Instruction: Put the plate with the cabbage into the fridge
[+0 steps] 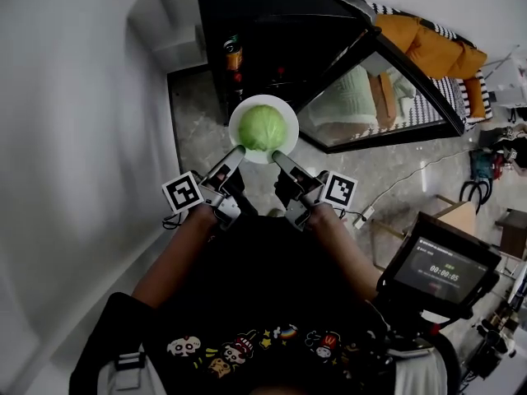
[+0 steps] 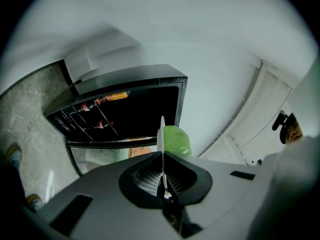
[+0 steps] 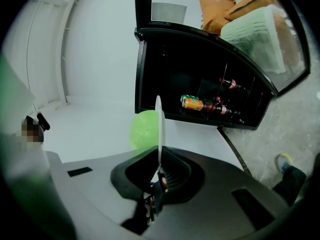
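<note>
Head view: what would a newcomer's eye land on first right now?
The bright green cabbage on a white plate sits at the centre, held out with the left tongs and right tongs each shut on the plate's near rim. Just beyond it gapes the dark open fridge, its glass door swung out to the right and an orange can on a shelf inside.

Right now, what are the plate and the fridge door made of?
The plate looks like glazed ceramic, perhaps melamine: white, smooth, thin-edged. The fridge door seems to be glass in a black frame, metal or plastic: its pane is glossy and shows room colours.
</note>
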### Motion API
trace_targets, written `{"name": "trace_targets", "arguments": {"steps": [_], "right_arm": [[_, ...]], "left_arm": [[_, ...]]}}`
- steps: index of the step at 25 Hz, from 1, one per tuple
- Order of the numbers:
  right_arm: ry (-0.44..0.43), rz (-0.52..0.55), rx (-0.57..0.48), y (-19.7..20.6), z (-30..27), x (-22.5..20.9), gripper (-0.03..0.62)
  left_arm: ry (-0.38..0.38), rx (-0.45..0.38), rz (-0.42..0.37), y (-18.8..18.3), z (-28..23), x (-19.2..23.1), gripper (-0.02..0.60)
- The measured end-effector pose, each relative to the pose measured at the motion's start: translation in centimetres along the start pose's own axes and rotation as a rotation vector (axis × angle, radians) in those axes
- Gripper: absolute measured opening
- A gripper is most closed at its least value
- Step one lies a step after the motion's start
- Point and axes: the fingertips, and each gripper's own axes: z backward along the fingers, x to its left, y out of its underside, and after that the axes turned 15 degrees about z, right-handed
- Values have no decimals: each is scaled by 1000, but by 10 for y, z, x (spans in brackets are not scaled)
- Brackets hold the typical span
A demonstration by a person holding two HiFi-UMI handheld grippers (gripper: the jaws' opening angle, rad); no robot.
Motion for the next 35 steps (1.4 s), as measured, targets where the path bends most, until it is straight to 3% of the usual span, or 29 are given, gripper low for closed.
{"name": "trace_targets", "arguments": {"steps": [21, 35], "right_arm": [[-28, 44, 54, 6, -7, 6, 18], [-82, 53, 121, 11, -13, 7, 19]], "left_arm": [[-3, -11, -43, -5, 10, -2, 9], [21, -89, -56, -4, 21, -1, 10]]}}
